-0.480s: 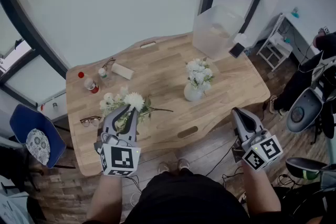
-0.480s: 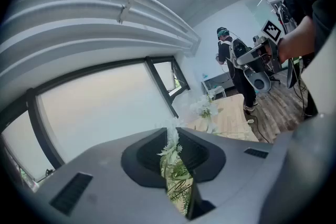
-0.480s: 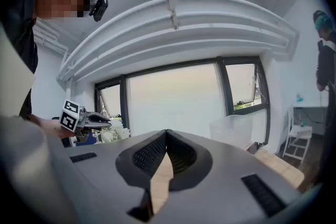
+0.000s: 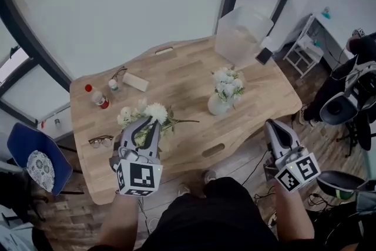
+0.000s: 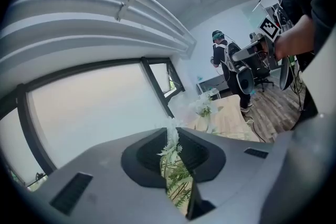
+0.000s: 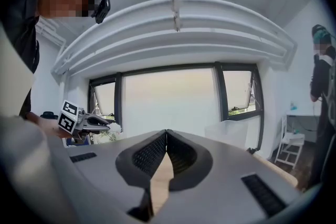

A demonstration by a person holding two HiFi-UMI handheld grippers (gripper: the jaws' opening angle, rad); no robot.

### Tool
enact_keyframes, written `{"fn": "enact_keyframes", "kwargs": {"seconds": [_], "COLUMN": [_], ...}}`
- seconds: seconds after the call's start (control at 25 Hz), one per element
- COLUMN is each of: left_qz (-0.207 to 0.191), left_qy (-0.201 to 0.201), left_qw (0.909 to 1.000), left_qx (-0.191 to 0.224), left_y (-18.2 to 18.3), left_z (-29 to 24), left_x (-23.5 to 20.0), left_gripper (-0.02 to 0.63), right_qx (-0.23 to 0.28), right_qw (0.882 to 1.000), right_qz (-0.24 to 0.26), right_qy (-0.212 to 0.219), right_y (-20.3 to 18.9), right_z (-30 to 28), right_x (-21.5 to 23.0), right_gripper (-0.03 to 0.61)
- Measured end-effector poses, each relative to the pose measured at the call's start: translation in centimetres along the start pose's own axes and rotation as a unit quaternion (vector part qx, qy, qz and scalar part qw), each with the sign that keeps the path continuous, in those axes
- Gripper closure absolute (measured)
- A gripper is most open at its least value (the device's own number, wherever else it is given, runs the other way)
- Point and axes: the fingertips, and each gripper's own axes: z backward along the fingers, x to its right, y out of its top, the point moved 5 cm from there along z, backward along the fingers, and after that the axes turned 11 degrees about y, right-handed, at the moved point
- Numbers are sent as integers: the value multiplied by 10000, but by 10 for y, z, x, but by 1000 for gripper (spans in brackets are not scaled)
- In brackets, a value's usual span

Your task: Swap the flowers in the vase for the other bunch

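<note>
1. Right tool (image 4: pixel 270 124): jaws fully together, nothing between them. It is held off the near right edge of the table (image 4: pixel 176 73).
2. Left tool (image 4: pixel 151 123): jaws drawn in on the loose bunch (image 4: pixel 154 113), with a white sprig and green foliage pinched between them. The bunch sits at the near left of the table. Whether it is raised off the surface cannot be told.
3. Spectacles (image 4: pixel 101 140) lie just left of the left tool.
4. The vase (image 4: pixel 217 105) stands well apart to the right of the bunch. White flowers (image 4: pixel 226 80) fill its mouth.
5. Behind the bunch: a red-capped bottle (image 4: pixel 97 97) and a white block (image 4: pixel 136 82).
6. Far right corner: a clear box (image 4: pixel 242 32), behind the vase.
7. A blue chair (image 4: pixel 26 144) stands on the floor at the table's left end.
</note>
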Motion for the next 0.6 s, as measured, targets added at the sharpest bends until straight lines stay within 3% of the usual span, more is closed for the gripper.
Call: {"fn": "enact_keyframes", "kwargs": {"seconds": [0.32, 0.6], "left_qz": [-67, -252], "left_qy": [171, 645], "left_qw": [9998, 9960], "left_qx": [-117, -559], "left_y": [12, 23], "left_z": [-32, -67], "left_x": [-7, -2], "left_gripper": [561, 561], "right_qx": [21, 4], "right_qw": [9998, 9925], "right_qz": [-156, -395], "right_qy": [113, 1157], "right_y": [-3, -17], "right_z": [-17, -64], "right_x": [45, 90], "right_gripper": [551, 551]}}
